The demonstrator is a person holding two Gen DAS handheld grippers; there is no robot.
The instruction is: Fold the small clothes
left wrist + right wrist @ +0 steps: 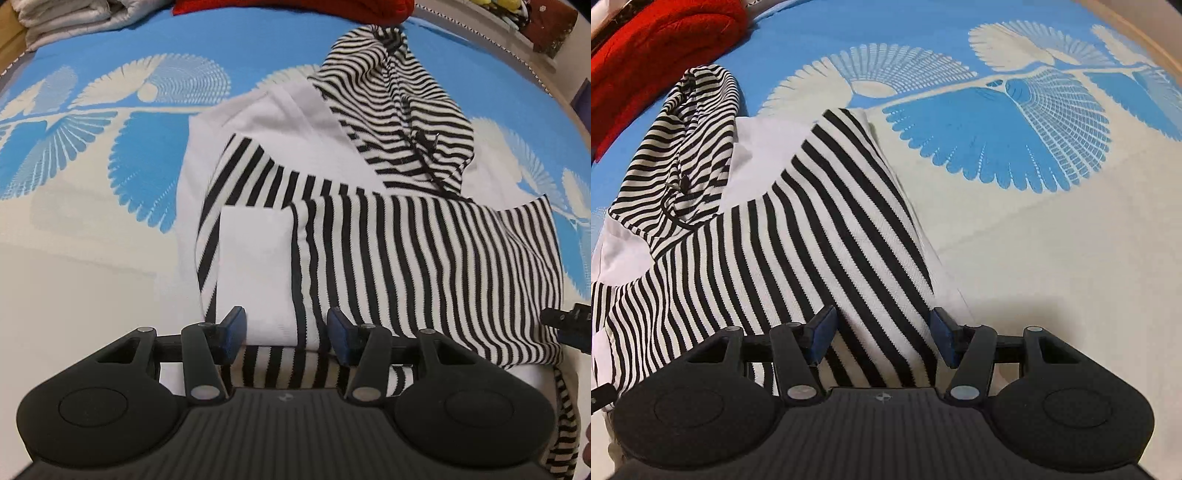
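Note:
A small hooded top (406, 251) lies on the blue and cream bedspread (92, 166). Its body is white, its sleeves and hood (399, 103) are black-and-white striped. The sleeves are folded across the body. My left gripper (286, 328) hangs open over the top's near edge, with a white cuff and striped cloth below the gap. My right gripper (882, 328) is open too and straddles the broad-striped sleeve (857, 221); its pads do not press the cloth. The hood (690, 129) lies to the far left in the right wrist view. The right gripper's tip (569, 325) shows at the left wrist view's right edge.
A red cloth (646, 40) lies at the far side beyond the hood. A folded pale quilt (74, 22) sits at the back left. The bed's rim (546, 77) curves along the right, with patterned items (546, 22) past it.

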